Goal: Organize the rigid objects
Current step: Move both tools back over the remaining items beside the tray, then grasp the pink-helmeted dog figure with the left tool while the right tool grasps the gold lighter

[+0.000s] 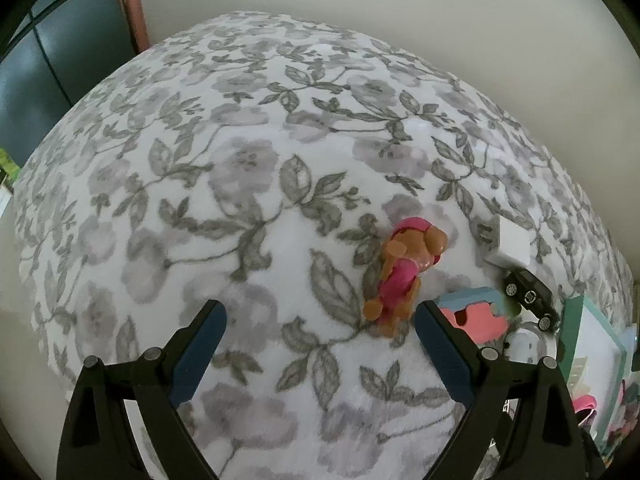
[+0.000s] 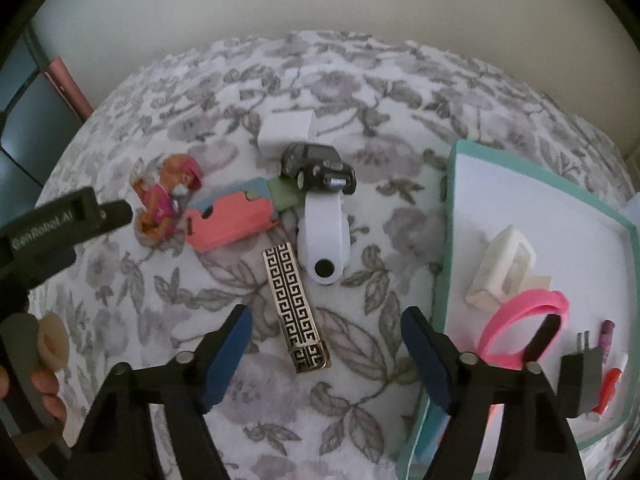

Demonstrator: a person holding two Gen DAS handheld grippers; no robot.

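A pink and brown toy dog point(image 1: 404, 272) lies on the floral blanket, just ahead of my open, empty left gripper point(image 1: 320, 320); it also shows in the right wrist view point(image 2: 168, 200). My right gripper point(image 2: 326, 330) is open and empty over a gold and black patterned case point(image 2: 298, 312). Beyond it lie a white oblong device point(image 2: 324, 236), a black toy car point(image 2: 318, 168), a white charger point(image 2: 286, 130) and a pink and blue puzzle block point(image 2: 232, 216). The left gripper's body point(image 2: 52, 228) shows at the left edge.
A teal-rimmed white tray point(image 2: 520, 208) stands at the right, holding a white frame-like piece point(image 2: 500, 272), a pink band point(image 2: 524, 328), a grey plug point(image 2: 580, 376) and pens. A wall runs behind the bed. A dark cabinet point(image 1: 40, 80) stands at the far left.
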